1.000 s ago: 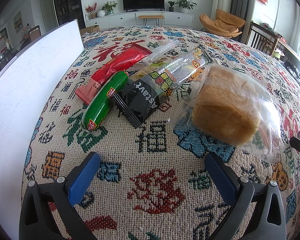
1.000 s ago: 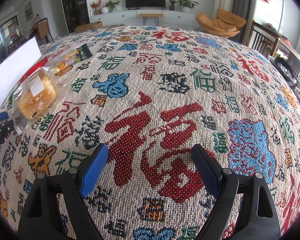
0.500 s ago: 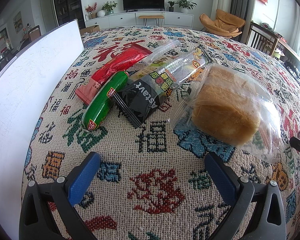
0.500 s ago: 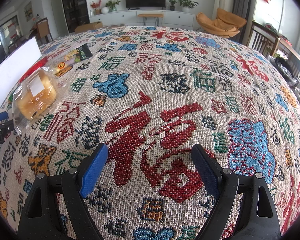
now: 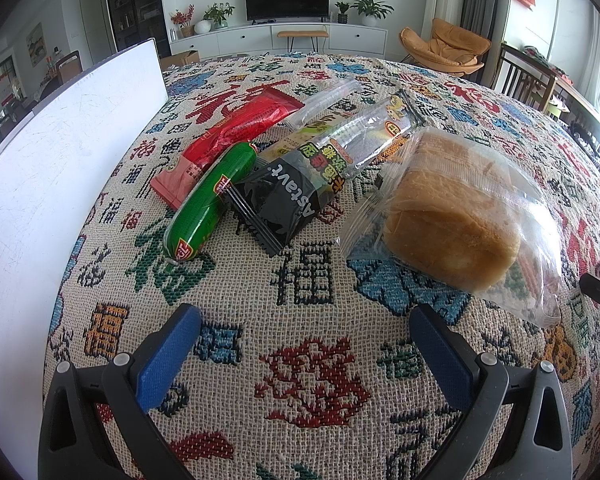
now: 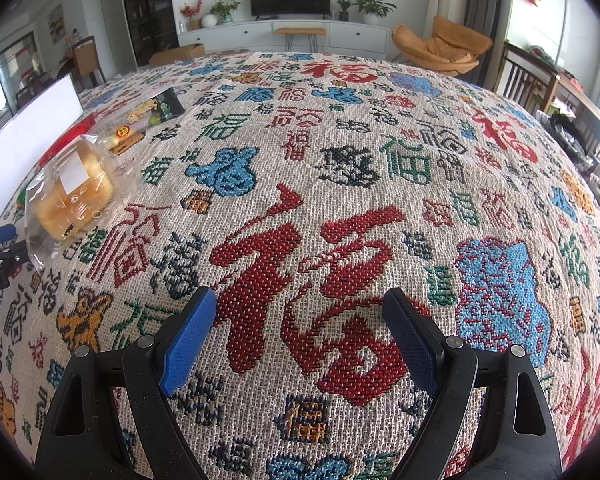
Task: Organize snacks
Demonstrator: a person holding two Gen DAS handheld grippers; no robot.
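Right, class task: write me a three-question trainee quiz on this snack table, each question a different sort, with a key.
1. True or false: the left gripper holds the bagged bread.
2. Which snack touches the green sausage? A) the red packet B) the bread
3. Fill in: the right gripper's jaws stand ____ over the patterned cloth.

Key: 1 false; 2 A; 3 open

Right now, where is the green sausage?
In the left wrist view, the green sausage lies left of centre on the tablecloth, between the red packet and the black wrapper, near the white board.
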